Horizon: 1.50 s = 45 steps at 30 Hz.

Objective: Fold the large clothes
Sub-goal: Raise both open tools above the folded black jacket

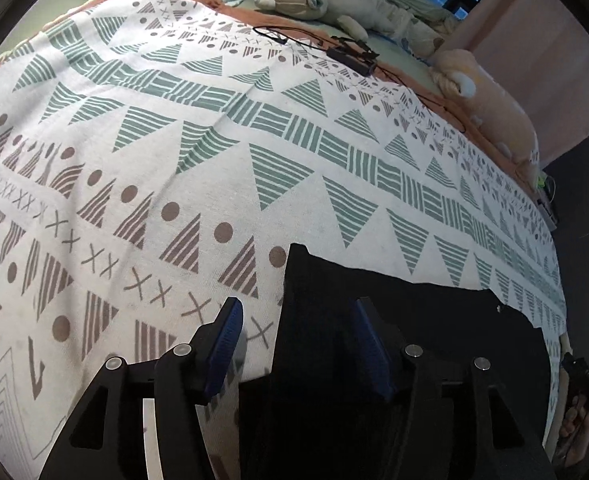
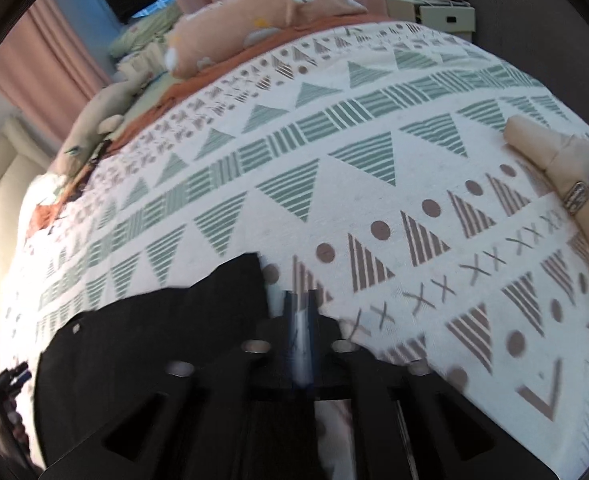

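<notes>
garment: black cloth [image 1: 394,320] on bedspread [image 1: 174,160], long axis runs sideways between both claws
L claw [image 1: 298,312]: jaws apart, cloth's corner between, unpinched
R claw [image 2: 300,300]: blurred, looks closed; cloth corner just left of it

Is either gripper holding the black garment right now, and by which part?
Left gripper: open, holding nothing; an edge of the black garment lies under it. Right gripper: too blurred to tell.

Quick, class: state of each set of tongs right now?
Left tongs: open, straddling the black garment's edge, not gripping.
Right tongs: look closed; blurred, hold unclear.
</notes>
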Available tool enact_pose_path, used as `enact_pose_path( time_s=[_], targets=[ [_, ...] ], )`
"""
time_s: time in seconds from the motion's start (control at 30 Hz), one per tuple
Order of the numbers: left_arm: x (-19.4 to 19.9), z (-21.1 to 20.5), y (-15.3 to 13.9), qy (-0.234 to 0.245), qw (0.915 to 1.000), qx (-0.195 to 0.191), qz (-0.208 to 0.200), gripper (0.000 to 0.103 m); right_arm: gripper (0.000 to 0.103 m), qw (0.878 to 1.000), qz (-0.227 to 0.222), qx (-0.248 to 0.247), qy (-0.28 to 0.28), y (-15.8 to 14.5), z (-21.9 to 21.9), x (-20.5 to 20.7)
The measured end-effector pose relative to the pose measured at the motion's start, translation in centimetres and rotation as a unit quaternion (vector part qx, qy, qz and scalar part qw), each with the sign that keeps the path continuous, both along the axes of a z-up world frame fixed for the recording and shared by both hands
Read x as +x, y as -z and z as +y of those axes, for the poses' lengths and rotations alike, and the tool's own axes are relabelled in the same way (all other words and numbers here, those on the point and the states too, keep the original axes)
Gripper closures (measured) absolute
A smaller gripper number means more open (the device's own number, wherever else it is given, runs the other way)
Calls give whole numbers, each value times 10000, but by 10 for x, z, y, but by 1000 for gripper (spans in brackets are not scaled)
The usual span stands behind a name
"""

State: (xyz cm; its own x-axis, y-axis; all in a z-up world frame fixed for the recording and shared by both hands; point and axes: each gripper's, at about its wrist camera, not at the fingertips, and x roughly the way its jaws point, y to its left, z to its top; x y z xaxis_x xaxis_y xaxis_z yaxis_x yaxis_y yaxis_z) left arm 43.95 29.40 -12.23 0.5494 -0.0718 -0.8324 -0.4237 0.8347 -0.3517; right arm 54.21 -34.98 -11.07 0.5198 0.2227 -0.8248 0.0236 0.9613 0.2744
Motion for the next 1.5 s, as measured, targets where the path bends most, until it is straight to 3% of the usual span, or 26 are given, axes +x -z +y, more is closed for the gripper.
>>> enact_pose_path(
  time_s=[0.03,0.27,0.7,0.8,0.87,1.0,1.07,1.5],
  targets=[
    [-9,-2,-5,2,10000,-20,-39,44,35,9999,-109,-41,-6,-6,0,-7],
    [-76,-23,-29,-81,9997,-68,-219,44,35,9992,-296,-1,-271,-39,12,-63],
    [-200,-54,-74,10,9973,18,-735,44,35,9974,-377,143,-595,-66,39,-160],
    [-226,-57,-74,-51,9963,-67,-860,38,35,9967,-413,115,-690,-72,54,-183],
    [-242,-58,-75,-77,9955,-74,-946,28,35,9964,-411,57,-737,-73,62,-196],
    [-270,-63,-77,-118,9941,7,-1082,20,21,9942,-479,232,-935,-76,82,-225],
    [-282,-64,-77,-130,9932,-22,-1160,16,20,9927,-513,352,-1034,-76,89,-239],
    [-336,-76,-49,-264,9922,-290,-1182,16,19,9882,-403,318,-1445,-51,147,-319]
  ],
)
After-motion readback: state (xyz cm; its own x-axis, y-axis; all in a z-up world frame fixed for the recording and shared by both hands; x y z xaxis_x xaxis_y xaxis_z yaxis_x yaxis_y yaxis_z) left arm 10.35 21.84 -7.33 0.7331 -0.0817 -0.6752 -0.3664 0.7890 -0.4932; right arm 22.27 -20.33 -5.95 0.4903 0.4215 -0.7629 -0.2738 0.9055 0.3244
